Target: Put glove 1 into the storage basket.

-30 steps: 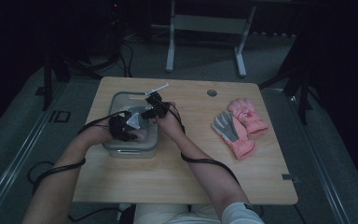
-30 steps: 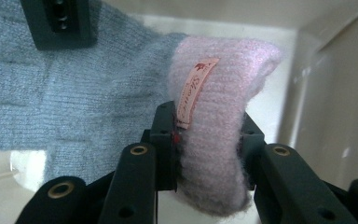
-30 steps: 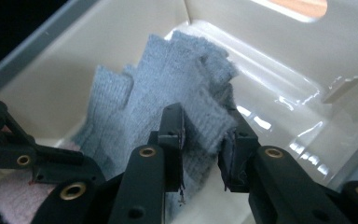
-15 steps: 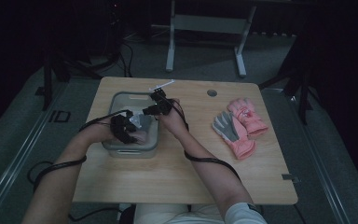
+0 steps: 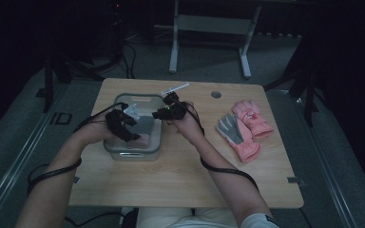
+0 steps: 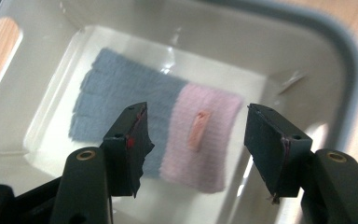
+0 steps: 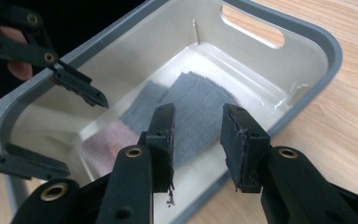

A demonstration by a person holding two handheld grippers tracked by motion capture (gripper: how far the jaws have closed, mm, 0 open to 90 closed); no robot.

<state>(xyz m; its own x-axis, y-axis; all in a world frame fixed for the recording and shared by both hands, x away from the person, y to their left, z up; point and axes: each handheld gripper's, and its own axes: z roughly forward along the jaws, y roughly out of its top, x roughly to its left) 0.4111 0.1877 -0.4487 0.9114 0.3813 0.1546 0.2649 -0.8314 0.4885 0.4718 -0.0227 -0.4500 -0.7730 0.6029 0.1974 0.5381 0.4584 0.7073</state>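
A grey and pink knit glove (image 6: 116,93) (image 7: 200,93) (image 5: 145,129) lies flat on the bottom of a clear bin with a grey rim (image 5: 132,154) (image 6: 349,60) (image 7: 317,42). My left gripper (image 6: 196,123) (image 5: 134,127) hangs above the glove's pink cuff; its jaws have just been opening and nothing is between them. My right gripper (image 7: 196,122) (image 5: 158,114) hovers over the bin's right edge, also a little wider than a second ago, open and holding nothing. In the right gripper view the left gripper (image 7: 86,136) stands spread over the bin's far side.
A pair of pink gloves (image 5: 243,128), one showing a grey palm, lies on the wooden table (image 5: 185,180) to the right of the bin. A thin white item (image 5: 175,88) lies behind the bin, near a round hole (image 5: 216,94) in the tabletop.
Both hands have lifted out of the bin. The left gripper's jaws have spread apart and the glove stays on the bottom. The right hand has drifted toward the bin's right edge.
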